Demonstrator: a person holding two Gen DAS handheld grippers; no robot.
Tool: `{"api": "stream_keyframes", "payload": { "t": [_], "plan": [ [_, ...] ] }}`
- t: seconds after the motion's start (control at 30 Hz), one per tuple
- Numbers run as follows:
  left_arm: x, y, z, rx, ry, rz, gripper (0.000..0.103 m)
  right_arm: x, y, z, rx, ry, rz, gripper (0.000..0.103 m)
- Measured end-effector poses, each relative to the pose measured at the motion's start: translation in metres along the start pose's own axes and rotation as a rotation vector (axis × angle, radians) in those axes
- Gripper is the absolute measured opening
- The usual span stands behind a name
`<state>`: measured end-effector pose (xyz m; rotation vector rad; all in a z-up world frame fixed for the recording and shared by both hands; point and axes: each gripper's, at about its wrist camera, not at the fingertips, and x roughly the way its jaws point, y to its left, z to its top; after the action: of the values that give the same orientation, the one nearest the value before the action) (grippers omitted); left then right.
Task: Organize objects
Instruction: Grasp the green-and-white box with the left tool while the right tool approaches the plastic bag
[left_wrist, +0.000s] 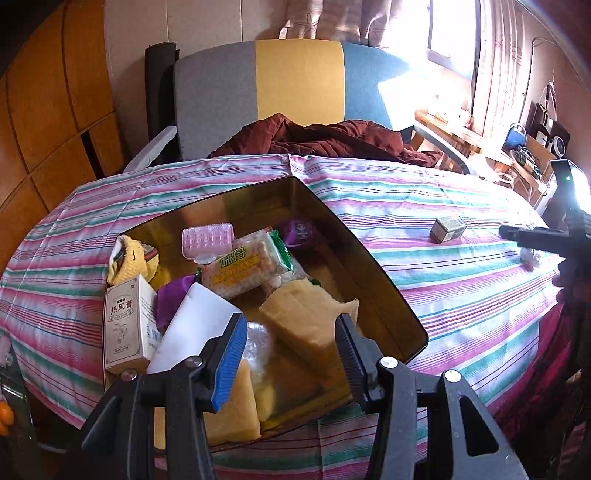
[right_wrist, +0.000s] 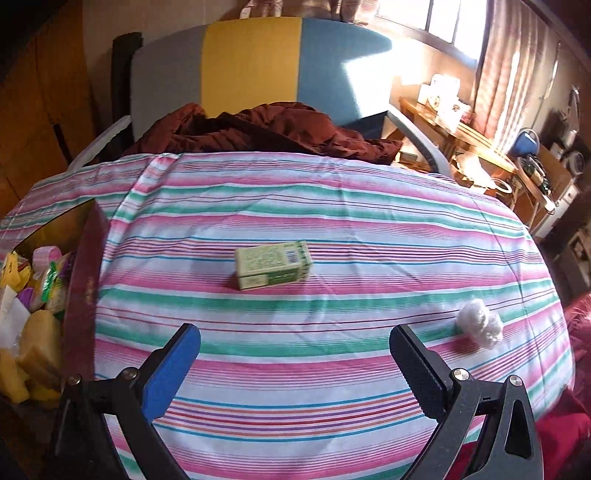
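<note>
A gold-lined box (left_wrist: 373, 258) sits on the striped tablecloth and holds several items: a pink hair roller (left_wrist: 207, 240), a snack packet (left_wrist: 247, 266), yellow sponges (left_wrist: 310, 314), a white carton (left_wrist: 127, 325) and a white pad (left_wrist: 195, 325). My left gripper (left_wrist: 291, 332) is open and empty above the box's near end. A small green box (right_wrist: 273, 264) lies on the cloth; it also shows in the left wrist view (left_wrist: 447, 229). A white crumpled wad (right_wrist: 480, 325) lies to the right. My right gripper (right_wrist: 295, 343) is open and empty, short of the green box.
The box's dark red side (right_wrist: 83, 295) stands at the left in the right wrist view. A chair (right_wrist: 251, 62) with a brown garment (right_wrist: 258, 129) is behind the table. A cluttered shelf (right_wrist: 480, 147) is at the right. The right gripper shows in the left wrist view (left_wrist: 535, 236).
</note>
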<state>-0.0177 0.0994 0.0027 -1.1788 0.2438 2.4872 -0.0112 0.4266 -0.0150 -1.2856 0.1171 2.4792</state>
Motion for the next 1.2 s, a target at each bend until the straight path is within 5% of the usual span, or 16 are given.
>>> {"api": "stream_keyframes", "payload": {
  "t": [0.27,0.43,0.6,0.77,0.9,1.2],
  "plan": [
    [0.007,-0.029,0.018,0.052,0.000,-0.034,0.053,0.006,-0.116,0.006,0.288,-0.088,-0.247,0.103],
    [0.016,-0.063,0.039,0.105,-0.007,-0.092,0.056,0.011,-0.163,-0.008,0.554,-0.068,-0.169,0.103],
    [0.037,-0.100,0.065,0.113,0.041,-0.209,0.059,0.011,-0.168,-0.011,0.590,-0.069,-0.144,0.103],
    [0.070,-0.143,0.088,0.071,0.127,-0.328,0.072,0.006,-0.164,-0.010,0.574,-0.094,-0.127,0.103],
    [0.100,-0.178,0.105,0.077,0.164,-0.343,0.083,0.005,-0.167,-0.011,0.594,-0.100,-0.100,0.103],
    [0.179,-0.214,0.130,-0.048,0.288,-0.319,0.088,0.008,-0.163,-0.008,0.574,-0.100,-0.044,0.103]
  ]
}}
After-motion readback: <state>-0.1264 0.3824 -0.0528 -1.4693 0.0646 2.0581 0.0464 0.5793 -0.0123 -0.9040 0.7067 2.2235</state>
